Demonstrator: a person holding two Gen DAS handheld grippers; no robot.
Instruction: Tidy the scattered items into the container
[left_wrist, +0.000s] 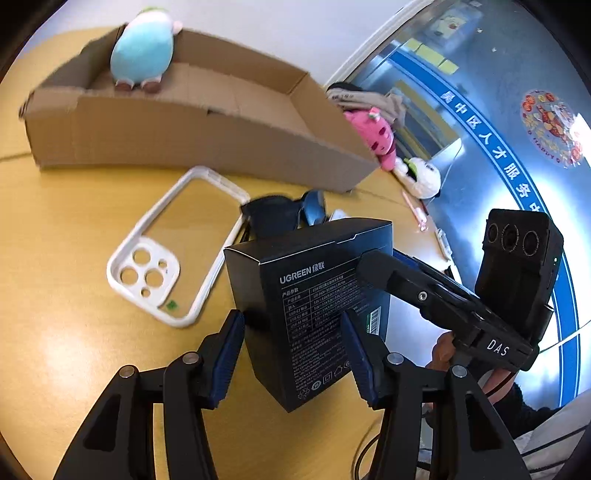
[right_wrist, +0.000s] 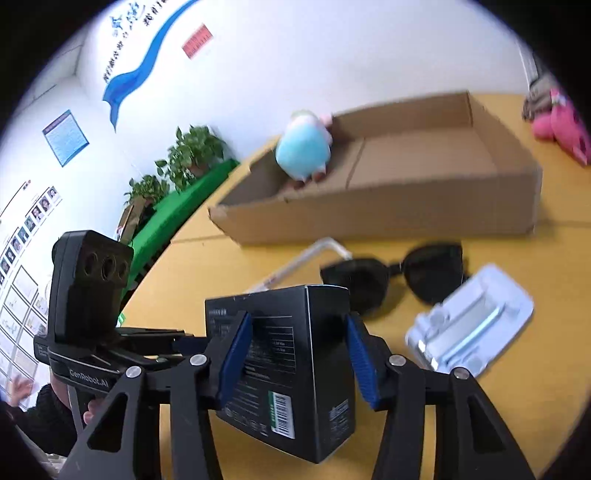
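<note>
Both tongs on the same black box (left_wrist: 310, 314), lifted clear of the tabletop (left_wrist: 66, 258).

Left tongs (left_wrist: 291, 354): blue pads on the box's two side faces, clamped. Right tongs (right_wrist: 299, 354): pads (right_wrist: 236, 354) against opposite faces of the box (right_wrist: 291, 354), also gripping. In the left view the right tongs come in from 3 o'clock, one finger lying across the box's upper right edge; a hand (left_wrist: 443, 350) shows under its handle. In the right view the left unit sits at 9 o'clock, camera block up.

Box is tilted, printed face toward the left camera, barcode label low on the side facing the right camera.

Outward on the tabletop:
- sunglasses (right_wrist: 399, 273) just past the box, 12 o'clock
- white phone case (left_wrist: 173, 243) at 10–11 o'clock in the left view, lying flat, touching the sunglasses' edge
- white stand (right_wrist: 469, 325) at 3 o'clock in the right view, blurred
- carton (left_wrist: 192, 133) further out at 12 o'clock, open top, blue plush (left_wrist: 142, 48) standing in its left end, rest of the floor bare
- pink plush (left_wrist: 373, 136) and white plush (left_wrist: 421, 177) off the carton's right end, outside it.
</note>
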